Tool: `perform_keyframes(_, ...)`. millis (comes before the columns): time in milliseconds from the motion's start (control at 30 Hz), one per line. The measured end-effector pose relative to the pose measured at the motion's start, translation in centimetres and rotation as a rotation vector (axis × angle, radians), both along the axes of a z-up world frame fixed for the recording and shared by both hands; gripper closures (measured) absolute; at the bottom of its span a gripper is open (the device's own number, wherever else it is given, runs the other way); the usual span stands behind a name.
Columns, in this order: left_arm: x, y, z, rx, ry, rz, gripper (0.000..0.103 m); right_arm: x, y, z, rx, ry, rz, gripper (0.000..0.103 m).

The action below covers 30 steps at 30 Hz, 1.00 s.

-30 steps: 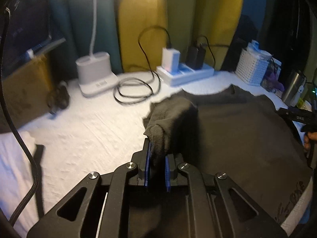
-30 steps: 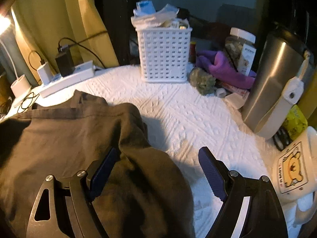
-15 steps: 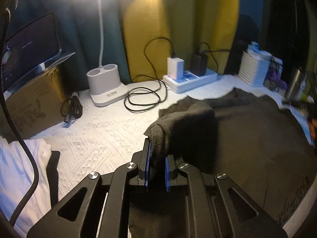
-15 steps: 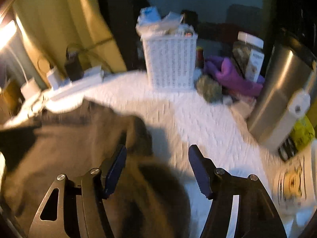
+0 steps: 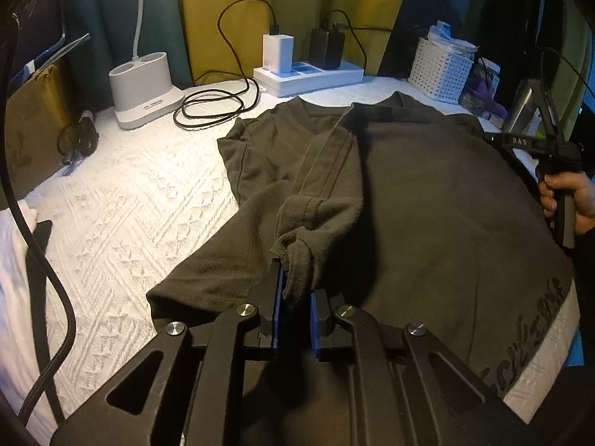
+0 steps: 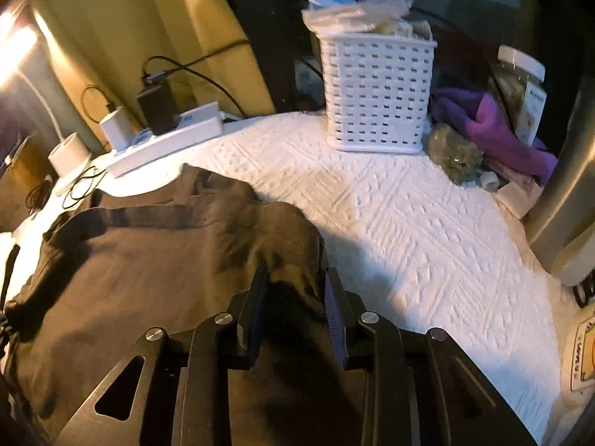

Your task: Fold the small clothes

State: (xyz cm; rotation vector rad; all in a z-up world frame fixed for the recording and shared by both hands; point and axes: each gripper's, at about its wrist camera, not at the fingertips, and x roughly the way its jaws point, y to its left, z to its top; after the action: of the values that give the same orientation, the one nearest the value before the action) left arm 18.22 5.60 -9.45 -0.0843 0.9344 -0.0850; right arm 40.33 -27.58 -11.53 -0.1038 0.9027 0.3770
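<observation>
A dark olive-brown shirt (image 5: 427, 200) lies spread on the white textured cloth, neck toward the back. Its left side is folded over the body. My left gripper (image 5: 295, 290) is shut on a bunched piece of the shirt's sleeve, low over the cloth. In the right wrist view the shirt (image 6: 148, 260) fills the left half. My right gripper (image 6: 295, 297) is closed on a fold at the shirt's right edge, with cloth between the blue pads. The right gripper also shows at the right edge of the left wrist view (image 5: 535, 148), held by a hand.
At the back stand a white power strip (image 5: 308, 74) with chargers, a white lamp base (image 5: 143, 89) and coiled black cables (image 5: 215, 107). A white basket (image 6: 375, 93), purple cloth (image 6: 494, 126), a jar (image 6: 520, 85) and a steel flask (image 6: 565, 200) crowd the right. White cloth (image 5: 15, 260) lies left.
My left gripper has carried the sleeve down and across over the shirt body. My right gripper has gone from wide open to closed on the shirt's right edge.
</observation>
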Motion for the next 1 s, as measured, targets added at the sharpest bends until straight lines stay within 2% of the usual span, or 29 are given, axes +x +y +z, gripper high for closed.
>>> perform_keyframes(167,0.8,0.8,0.0,-0.062,0.005,0.016,0.092,-0.4,-0.2,-0.1,0.031,0.008,-0.001,0.073)
perform_keyframes(200,1.0,0.8,0.1,-0.068,-0.007,0.018,0.092,-0.2,-0.5,-0.1,0.051,0.012,-0.011,0.076)
perform_keyframes(233,1.1,0.9,0.1,-0.073,-0.016,0.022,0.092,0.0,-0.8,-0.1,0.060,0.009,-0.025,0.091)
perform_keyframes(333,1.7,1.5,0.6,-0.088,-0.046,0.054,0.092,0.7,-1.4,0.1,0.088,0.006,-0.055,0.096)
perform_keyframes(500,2.1,2.5,2.5,-0.037,-0.126,0.076,0.093,0.7,-0.4,1.8,0.029,-0.056,-0.022,0.097)
perform_keyframes(767,4.7,4.8,4.2,0.117,-0.242,0.143,0.094,2.4,-0.3,3.3,-0.030,-0.117,-0.036,0.097)
perform_keyframes(867,6.7,5.9,2.5,0.175,-0.211,0.170,0.094,3.0,0.2,2.1,-0.107,-0.129,-0.045,0.097)
perform_keyframes(933,8.1,7.3,0.6,0.172,-0.143,0.198,0.092,3.8,0.3,0.4,-0.197,-0.104,-0.066,0.097)
perform_keyframes(967,8.5,7.9,-0.1,0.166,-0.114,0.212,0.089,4.1,0.1,-0.3,-0.234,-0.094,-0.087,0.097)
perform_keyframes(1000,8.8,8.6,-0.7,0.153,-0.088,0.226,0.089,4.3,-0.5,-0.8,-0.228,-0.087,-0.114,0.097)
